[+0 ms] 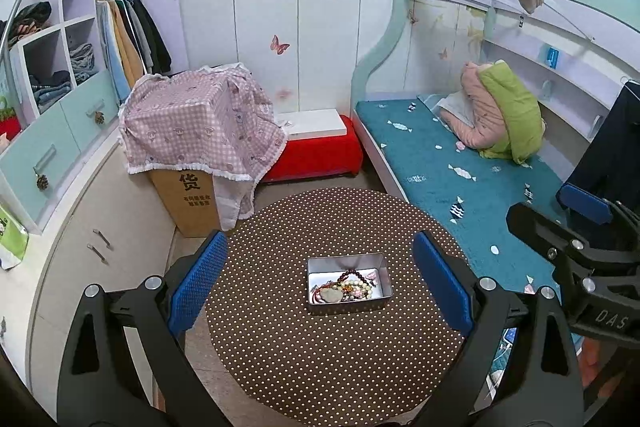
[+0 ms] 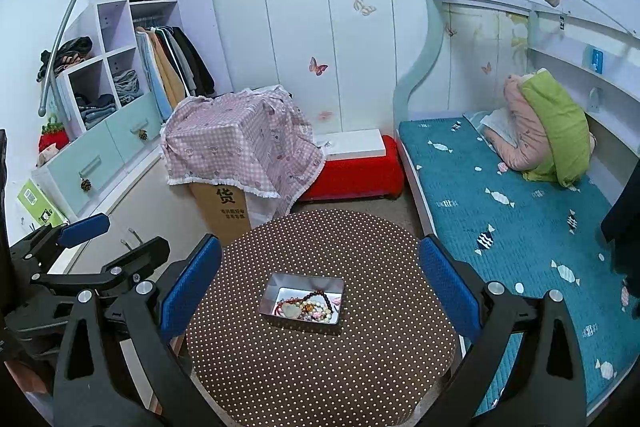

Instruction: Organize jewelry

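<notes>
Both grippers are open and empty: left gripper [image 1: 316, 283], right gripper [image 2: 320, 289]. The tin [image 1: 385, 269] sits at lower centre on the dotted table [image 1: 320, 367], holding tangled jewelry [image 1: 347, 289]. Judged light, limp, slippery, snag-prone; pinch one bead strand where it lies uppermost.

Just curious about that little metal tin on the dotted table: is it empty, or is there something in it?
Not empty. The tin is open with no lid on it, and a tangle of jewelry covers its bottom: dark beads, pale beads, a red cord.
</notes>
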Motion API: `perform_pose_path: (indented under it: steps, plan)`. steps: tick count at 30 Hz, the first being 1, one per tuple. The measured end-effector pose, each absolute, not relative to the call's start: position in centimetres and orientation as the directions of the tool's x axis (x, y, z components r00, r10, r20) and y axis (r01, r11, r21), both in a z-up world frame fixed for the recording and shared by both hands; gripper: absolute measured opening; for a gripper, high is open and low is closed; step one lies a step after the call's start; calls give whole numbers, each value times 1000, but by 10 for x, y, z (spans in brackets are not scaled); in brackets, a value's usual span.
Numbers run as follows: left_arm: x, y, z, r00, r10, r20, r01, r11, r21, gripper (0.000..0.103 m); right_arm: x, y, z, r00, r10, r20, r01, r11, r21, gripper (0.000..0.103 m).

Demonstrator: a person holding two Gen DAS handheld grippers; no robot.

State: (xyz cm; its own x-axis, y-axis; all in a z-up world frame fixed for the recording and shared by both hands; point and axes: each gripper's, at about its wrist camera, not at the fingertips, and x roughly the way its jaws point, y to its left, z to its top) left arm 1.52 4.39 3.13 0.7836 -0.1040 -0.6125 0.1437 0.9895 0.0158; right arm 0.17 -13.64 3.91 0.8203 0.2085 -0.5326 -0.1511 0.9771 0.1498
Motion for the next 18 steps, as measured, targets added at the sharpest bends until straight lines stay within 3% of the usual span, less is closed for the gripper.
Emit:
perform_pose_path:
  steps: [18]
  plan:
    - [16,52,26,784,-95,-614,129,992,11,94,3,-135,37,807,229,-545,-168,973,159,95]
